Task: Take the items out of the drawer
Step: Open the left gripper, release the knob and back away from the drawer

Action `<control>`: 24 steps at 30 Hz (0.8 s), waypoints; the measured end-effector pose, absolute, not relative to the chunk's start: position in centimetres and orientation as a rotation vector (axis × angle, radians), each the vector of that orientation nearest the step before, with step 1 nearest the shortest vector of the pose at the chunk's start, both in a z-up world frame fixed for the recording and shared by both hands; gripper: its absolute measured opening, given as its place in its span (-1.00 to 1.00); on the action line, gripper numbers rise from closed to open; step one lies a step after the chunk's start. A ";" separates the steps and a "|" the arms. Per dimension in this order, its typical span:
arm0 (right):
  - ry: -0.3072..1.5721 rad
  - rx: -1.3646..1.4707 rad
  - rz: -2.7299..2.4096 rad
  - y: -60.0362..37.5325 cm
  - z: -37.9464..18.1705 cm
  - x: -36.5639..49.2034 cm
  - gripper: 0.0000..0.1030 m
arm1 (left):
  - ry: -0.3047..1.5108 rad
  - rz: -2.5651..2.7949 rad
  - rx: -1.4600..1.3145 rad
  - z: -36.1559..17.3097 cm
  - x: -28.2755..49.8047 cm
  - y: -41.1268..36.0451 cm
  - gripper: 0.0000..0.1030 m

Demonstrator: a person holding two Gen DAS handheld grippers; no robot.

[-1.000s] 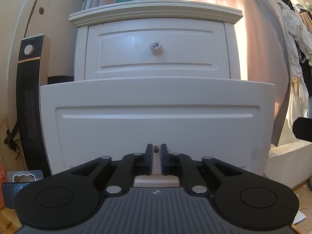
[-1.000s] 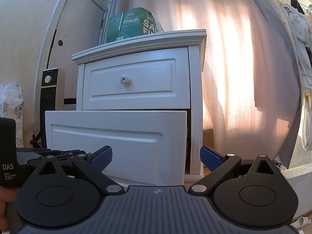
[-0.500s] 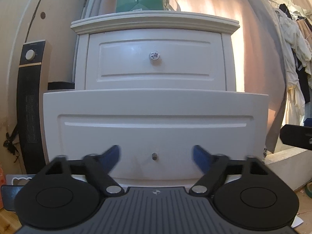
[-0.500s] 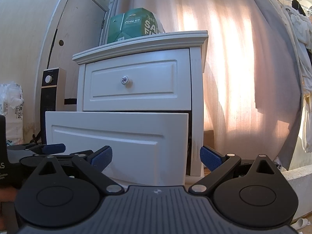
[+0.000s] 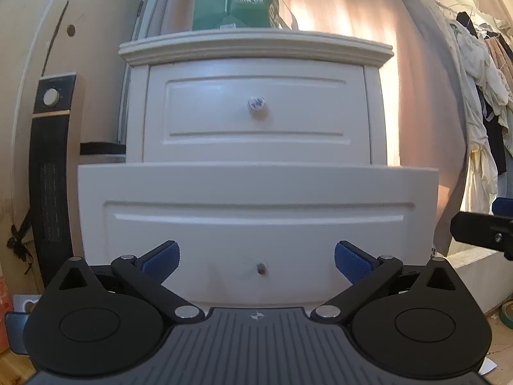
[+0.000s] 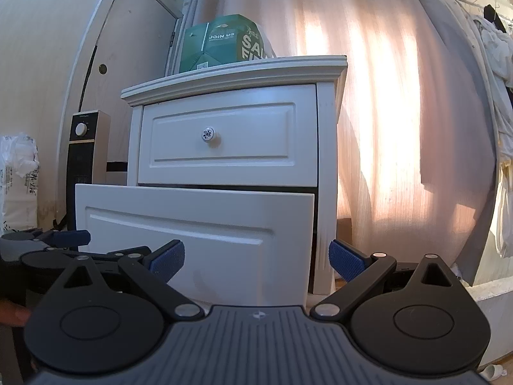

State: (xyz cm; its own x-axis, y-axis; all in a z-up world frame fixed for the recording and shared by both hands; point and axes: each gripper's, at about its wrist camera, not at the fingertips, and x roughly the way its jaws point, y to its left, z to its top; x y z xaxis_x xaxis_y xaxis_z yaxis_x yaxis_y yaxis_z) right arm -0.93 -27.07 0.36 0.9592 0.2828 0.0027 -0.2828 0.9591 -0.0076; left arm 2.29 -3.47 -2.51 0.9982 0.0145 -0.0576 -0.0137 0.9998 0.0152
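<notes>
Left wrist view: your left gripper [image 5: 256, 258] is spread wide and empty, facing the lower drawer [image 5: 258, 221], which stands pulled out of the white nightstand [image 5: 256, 48]; its small screw stub [image 5: 261, 268] sits between the pads.

Right wrist view: your right gripper [image 6: 256, 256] also gapes empty. The drawer's inside is hidden, so you cannot tell whether items remain inside.
</notes>
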 end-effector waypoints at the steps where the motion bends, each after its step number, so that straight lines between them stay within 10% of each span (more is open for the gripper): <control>1: -0.007 -0.011 0.288 -27.0 0.5 -0.8 0.99 | 0.046 0.030 0.018 -2.2 2.1 -3.3 1.00; 24: -0.034 -0.061 0.299 -24.4 6.6 6.7 0.99 | 0.040 0.036 0.043 4.7 7.7 2.0 1.00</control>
State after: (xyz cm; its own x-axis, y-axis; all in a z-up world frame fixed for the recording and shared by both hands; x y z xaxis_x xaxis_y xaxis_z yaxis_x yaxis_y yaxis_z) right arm 6.68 -24.41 6.58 0.9552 0.2949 0.0246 -0.2929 0.9539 -0.0649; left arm 7.69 1.96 4.66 0.9986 0.0365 -0.0391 -0.0348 0.9985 0.0432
